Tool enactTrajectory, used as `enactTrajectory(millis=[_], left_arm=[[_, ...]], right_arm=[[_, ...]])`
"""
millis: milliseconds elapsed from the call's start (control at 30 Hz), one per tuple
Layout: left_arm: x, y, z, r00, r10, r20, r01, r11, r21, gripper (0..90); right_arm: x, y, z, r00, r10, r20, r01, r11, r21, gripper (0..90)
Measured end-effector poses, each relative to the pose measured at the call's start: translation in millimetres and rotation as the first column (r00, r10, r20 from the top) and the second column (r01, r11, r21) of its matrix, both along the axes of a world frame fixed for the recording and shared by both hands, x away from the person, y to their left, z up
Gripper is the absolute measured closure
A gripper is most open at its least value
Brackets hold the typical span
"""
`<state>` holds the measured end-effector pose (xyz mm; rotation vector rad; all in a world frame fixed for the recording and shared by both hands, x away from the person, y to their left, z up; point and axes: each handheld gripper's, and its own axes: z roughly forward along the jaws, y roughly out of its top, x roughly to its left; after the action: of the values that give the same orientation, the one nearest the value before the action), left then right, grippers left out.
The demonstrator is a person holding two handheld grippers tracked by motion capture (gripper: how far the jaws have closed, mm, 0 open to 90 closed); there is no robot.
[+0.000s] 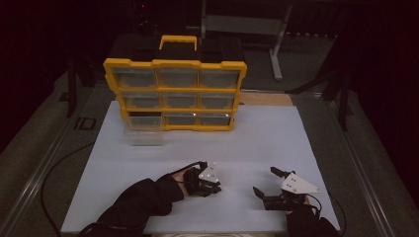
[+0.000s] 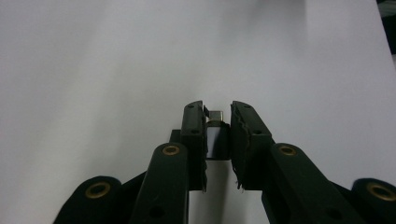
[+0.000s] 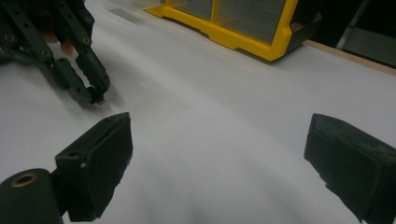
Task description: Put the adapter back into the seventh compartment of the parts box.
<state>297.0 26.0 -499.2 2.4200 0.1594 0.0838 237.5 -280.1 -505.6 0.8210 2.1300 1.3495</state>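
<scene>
My left gripper (image 2: pixel 217 114) is shut on a small black part with a metal end (image 2: pixel 215 133), which sits upright between the pads just above the white table sheet. From above, this gripper (image 1: pixel 216 187) is at the near middle of the sheet, with a dark-sleeved arm behind it. The right gripper view shows it (image 3: pixel 96 95) at the upper left, the small part (image 3: pixel 101 101) peeking out at its tips. My right gripper (image 1: pixel 265 180) rests at the near right with its jaws wide open (image 3: pixel 219 154) and bare sheet between them.
A yellow organiser (image 1: pixel 175 94) with clear drawers stands at the far side of the white sheet (image 1: pixel 257 138). One clear drawer (image 1: pixel 143 136) lies pulled out on the sheet in front of its lower left slot. A cable runs along the left edge.
</scene>
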Motion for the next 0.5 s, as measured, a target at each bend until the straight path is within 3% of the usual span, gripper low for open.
enactTrajectory(millis=[500], left_arm=[[1.8, 15.7, 18.1, 0.9996, 0.02, 0.02, -0.02, 0.9998, 0.0, 76.6]], right_arm=[[-0.1, 0.2, 0.1, 1.0, -0.001, 0.0, 0.001, 1.0, 0.0, 8.2]])
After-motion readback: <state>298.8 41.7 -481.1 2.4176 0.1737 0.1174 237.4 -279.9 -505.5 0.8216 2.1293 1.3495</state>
